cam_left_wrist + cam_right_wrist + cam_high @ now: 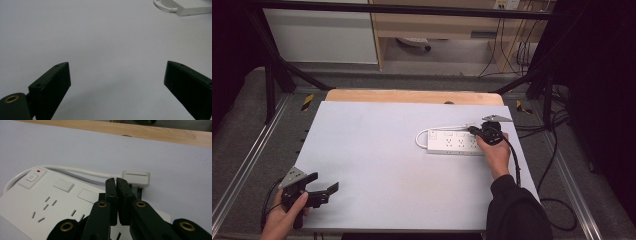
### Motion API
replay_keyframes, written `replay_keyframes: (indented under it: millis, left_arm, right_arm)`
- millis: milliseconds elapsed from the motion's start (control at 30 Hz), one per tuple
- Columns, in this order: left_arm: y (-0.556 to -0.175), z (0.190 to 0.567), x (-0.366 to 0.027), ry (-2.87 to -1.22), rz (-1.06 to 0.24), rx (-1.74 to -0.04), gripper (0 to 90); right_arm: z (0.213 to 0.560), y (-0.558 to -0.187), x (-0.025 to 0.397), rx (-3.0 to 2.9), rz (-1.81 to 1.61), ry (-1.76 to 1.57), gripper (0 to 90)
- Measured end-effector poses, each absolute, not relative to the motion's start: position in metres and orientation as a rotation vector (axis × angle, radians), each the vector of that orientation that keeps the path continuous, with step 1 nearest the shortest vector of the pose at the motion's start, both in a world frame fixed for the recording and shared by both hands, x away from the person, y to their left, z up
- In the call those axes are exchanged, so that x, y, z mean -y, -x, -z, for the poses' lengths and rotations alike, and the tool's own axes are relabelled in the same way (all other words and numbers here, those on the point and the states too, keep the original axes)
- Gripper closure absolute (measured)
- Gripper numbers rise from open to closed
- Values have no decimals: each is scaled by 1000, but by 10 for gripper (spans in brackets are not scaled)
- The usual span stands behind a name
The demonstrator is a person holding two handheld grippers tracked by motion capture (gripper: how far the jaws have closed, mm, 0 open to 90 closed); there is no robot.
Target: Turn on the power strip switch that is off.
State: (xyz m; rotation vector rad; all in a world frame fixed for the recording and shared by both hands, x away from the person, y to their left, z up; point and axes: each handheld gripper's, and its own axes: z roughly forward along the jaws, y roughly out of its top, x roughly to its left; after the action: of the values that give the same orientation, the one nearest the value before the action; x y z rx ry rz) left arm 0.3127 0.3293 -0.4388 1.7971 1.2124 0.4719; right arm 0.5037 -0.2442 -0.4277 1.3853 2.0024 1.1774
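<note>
- 2 grippers concern us. Our left gripper (323, 192), jaws spread and holding nothing, hovers near the front-left corner of the table (377, 165); idle there, it cannot brace anything.
- The power strip (455, 142) lies right of centre, its plug (136, 177) beside it.
- Our right gripper (116, 182), jaws pressed together, hangs over the strip; pushing down could skid the unbraced strip.

Grey carpet floor (242, 125) beyond the table, pale wooden shelving (437, 25) (cables dangling beside it), black frame posts (269, 85).
</note>
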Motion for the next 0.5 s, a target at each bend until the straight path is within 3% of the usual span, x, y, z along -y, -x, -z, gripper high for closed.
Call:
replay_keyframes:
  millis: [300, 500]
  left_arm:
    - [-313, 439, -329, -1797, -472, -1212, 69]
    - [-313, 439, -329, -1797, -472, -1212, 69]
  right_arm:
    - [419, -503, 242, -2007, -1206, -1360, 782]
    - [415, -503, 240, -2009, -1208, -1351, 661]
